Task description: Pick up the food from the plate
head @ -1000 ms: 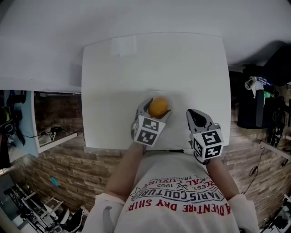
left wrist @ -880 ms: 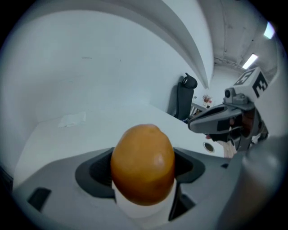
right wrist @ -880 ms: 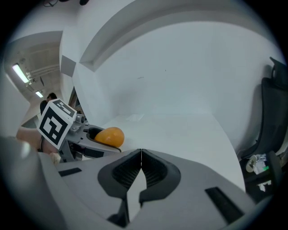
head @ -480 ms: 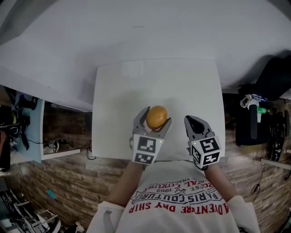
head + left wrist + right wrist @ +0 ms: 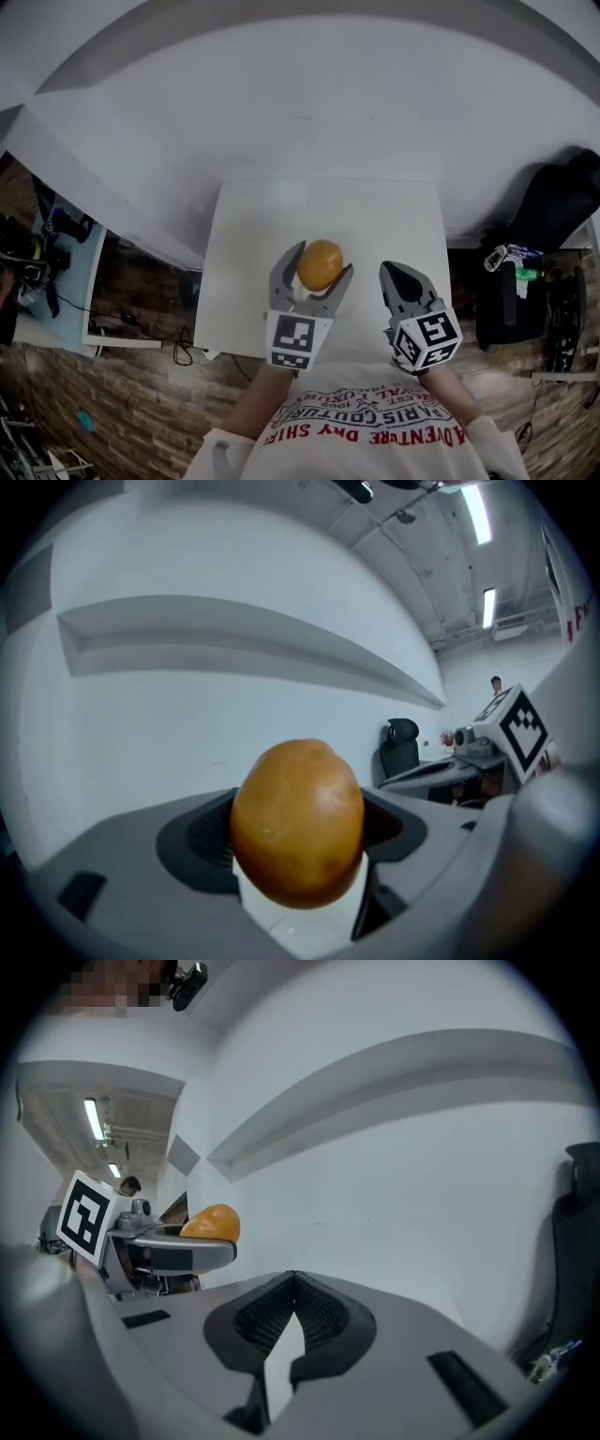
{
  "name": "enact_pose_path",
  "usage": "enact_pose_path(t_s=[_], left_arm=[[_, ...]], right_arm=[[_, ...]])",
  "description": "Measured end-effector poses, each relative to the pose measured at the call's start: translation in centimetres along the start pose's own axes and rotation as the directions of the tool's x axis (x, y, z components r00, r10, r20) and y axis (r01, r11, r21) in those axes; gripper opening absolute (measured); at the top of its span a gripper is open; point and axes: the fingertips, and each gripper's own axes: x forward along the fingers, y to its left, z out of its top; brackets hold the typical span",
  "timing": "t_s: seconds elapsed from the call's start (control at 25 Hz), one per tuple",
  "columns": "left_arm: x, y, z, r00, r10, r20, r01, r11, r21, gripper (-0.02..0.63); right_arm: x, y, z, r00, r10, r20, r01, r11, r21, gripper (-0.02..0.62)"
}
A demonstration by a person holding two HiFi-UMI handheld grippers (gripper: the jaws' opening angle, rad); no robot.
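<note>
A round orange-yellow piece of food hangs well above the white table, with my left gripper shut on it. In the left gripper view the food fills the gap between the two dark pads, and behind it is only a pale wall. My right gripper hovers beside it at about the same height, jaws shut and nothing between them. From the right gripper view the food shows at the left, resting in the left gripper. The plate is hidden below the grippers.
A black chair and bags stand right of the table. Blue shelving with cables is at the left, over a brick-pattern floor. A white wall with a long ledge faces the grippers.
Both grippers have risen steeply and levelled out, the left carrying the food up with it. The table now looks smaller and farther below.
</note>
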Motion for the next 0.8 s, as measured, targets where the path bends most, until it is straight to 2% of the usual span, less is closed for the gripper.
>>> enact_pose_path(t_s=[0.2,0.8], left_arm=[[-0.5,0.3,0.6,1.000,0.008,0.012,-0.007,1.000,-0.016,0.365],[-1.1,-0.2,-0.2,1.000,-0.011,-0.001,0.011,0.999,-0.051,0.365]], right_arm=[[-0.2,0.4,0.6,1.000,0.005,0.000,-0.005,0.999,-0.037,0.012],[-0.8,1.7,0.3,1.000,0.008,0.002,-0.008,0.998,-0.066,0.012]])
